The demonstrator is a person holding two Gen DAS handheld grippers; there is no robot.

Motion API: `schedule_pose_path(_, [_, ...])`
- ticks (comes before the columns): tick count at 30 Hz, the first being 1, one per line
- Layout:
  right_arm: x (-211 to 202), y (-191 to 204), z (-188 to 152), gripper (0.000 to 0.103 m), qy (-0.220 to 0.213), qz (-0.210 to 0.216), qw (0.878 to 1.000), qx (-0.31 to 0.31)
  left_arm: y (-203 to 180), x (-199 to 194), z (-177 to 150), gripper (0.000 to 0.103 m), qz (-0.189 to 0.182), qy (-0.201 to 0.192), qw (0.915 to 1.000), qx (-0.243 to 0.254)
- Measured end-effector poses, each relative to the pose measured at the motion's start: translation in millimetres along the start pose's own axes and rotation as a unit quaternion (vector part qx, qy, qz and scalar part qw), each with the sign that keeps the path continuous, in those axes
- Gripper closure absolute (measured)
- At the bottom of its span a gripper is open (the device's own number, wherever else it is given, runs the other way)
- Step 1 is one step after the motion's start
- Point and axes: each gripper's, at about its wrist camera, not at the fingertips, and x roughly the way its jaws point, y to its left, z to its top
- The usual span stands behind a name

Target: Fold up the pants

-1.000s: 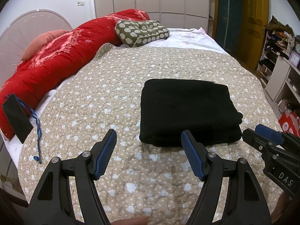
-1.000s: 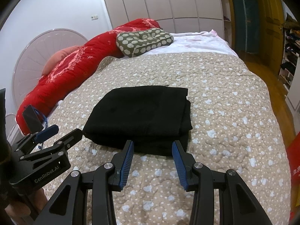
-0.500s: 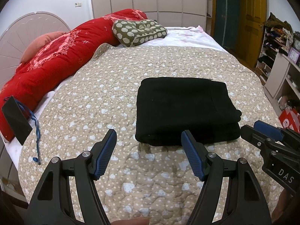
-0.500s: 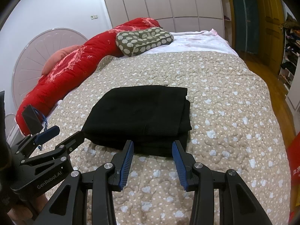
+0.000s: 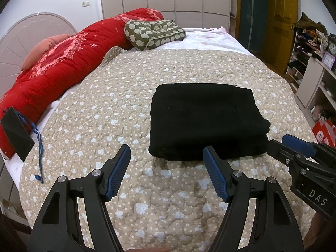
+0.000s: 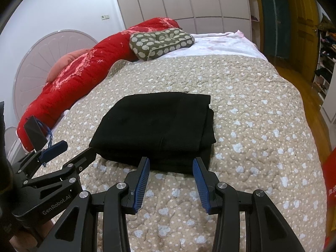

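Black pants (image 5: 205, 119) lie folded into a thick rectangle on the beige quilt (image 5: 126, 96), also shown as the pants (image 6: 155, 126) in the right wrist view. My left gripper (image 5: 167, 153) hovers just short of the stack's near left edge, open and empty. My right gripper (image 6: 171, 161) hovers at the near edge of the stack, open with nothing between its blue pads. Each gripper shows in the other's view: the right gripper (image 5: 294, 147) at the far right, the left gripper (image 6: 69, 149) at the lower left.
A red duvet (image 5: 63, 63) runs along the bed's left side with a green patterned cushion (image 5: 153, 32) at the head. A black tag on a blue cord (image 5: 16, 134) lies at the left edge. Shelves (image 5: 315, 71) and a yellow door (image 5: 279, 19) stand to the right.
The left wrist view has shifted slightly, so the pants sit a bit further left in it. Both grippers stay open and the pants have not moved.
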Motion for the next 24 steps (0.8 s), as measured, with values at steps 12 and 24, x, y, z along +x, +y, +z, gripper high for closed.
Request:
schedule_pose_path(12, [1.0, -0.8, -0.2, 0.062, 0.001, 0.001, 1.0, 0.002, 0.3, 2.0, -2.5, 0.031, -0.001, 0.002, 1.0, -0.001])
schedule_pose_path(24, [4.8, -1.6, -2.7, 0.062, 0.006, -0.001, 1.0, 0.002, 0.8, 4.3, -4.5, 0.031, -0.001, 0.007, 1.0, -0.001])
